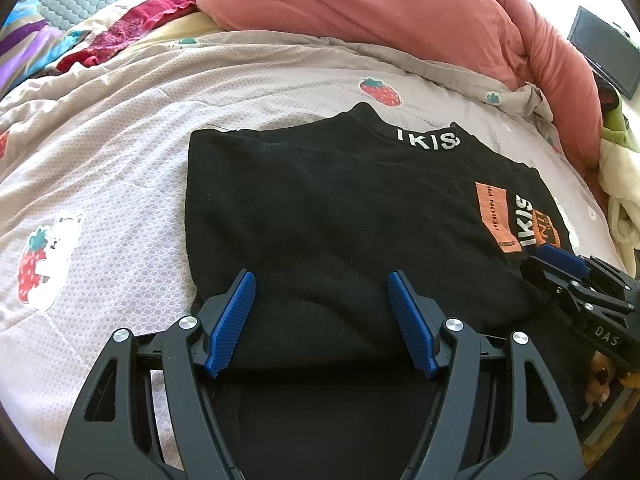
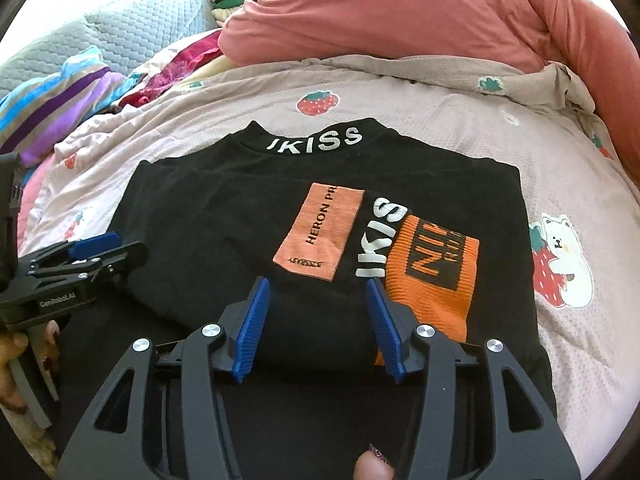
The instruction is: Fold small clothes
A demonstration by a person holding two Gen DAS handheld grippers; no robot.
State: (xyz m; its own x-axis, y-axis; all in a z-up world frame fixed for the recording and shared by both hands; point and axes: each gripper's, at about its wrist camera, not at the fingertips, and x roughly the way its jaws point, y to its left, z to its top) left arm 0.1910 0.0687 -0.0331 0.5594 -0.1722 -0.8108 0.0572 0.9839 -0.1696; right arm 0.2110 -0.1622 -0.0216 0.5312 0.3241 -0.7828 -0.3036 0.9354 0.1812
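— Looking from the left side first: what's on the bed?

— A pale quilt [image 1: 120,152] printed with strawberries and a bear covers the bed, with striped and red clothes [image 1: 48,48] bunched at its far left corner. A black sweater [image 1: 320,208] lies flat on the quilt, sleeves folded in, collar away from the cameras, white "IKISS" lettering on the collar.

— And the left gripper [image 1: 322,320]?

— It sits over the sweater's near hem, blue fingers [image 1: 234,320] spread wide with black cloth showing between them, gripping nothing.

— Further right?

— An orange patch [image 2: 320,232] sits on the sweater's chest, and an orange-cuffed sleeve [image 2: 432,280] lies folded across the right side. The right gripper [image 2: 318,328] hangs over the hem near that cuff, its fingers [image 2: 386,328] also held well apart, clamping nothing. A pink duvet [image 2: 420,16] is heaped behind the sweater, along the far right of the bed.
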